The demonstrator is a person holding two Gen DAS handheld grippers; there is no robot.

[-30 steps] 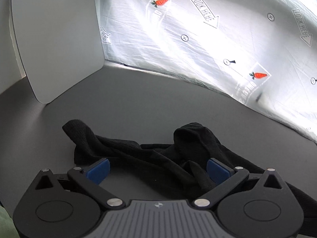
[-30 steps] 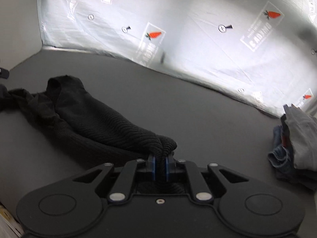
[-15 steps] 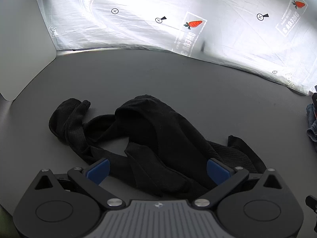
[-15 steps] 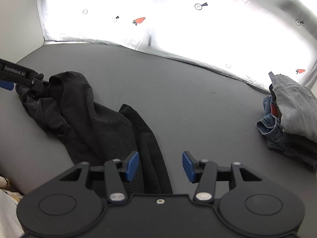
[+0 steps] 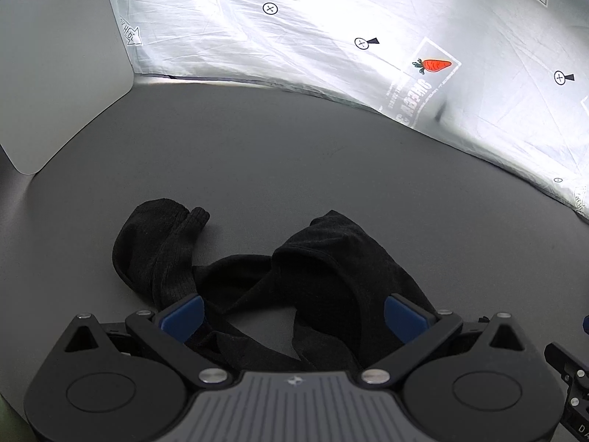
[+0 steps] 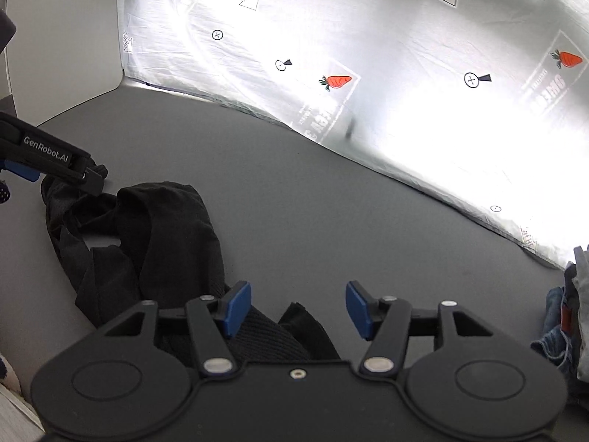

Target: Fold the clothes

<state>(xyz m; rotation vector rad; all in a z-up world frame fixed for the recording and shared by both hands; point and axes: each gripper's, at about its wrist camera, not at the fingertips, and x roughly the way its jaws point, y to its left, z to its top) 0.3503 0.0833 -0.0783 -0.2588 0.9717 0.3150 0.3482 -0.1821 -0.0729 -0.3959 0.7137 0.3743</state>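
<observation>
A crumpled black garment (image 5: 279, 280) is lying bunched on the near left of the grey table (image 5: 294, 154), with the left gripper (image 5: 292, 316) hanging wide open over it and the right gripper (image 6: 298, 309), having just been opening, empty. Clamping now is risking a grab through several twisted layers, folding the tangle in; folded clothes (image 6: 570, 313) are waiting far right.

Two close downward wrist views, shared black garment (image 5: 324, 269) on table (image 6: 331, 199).
</observation>
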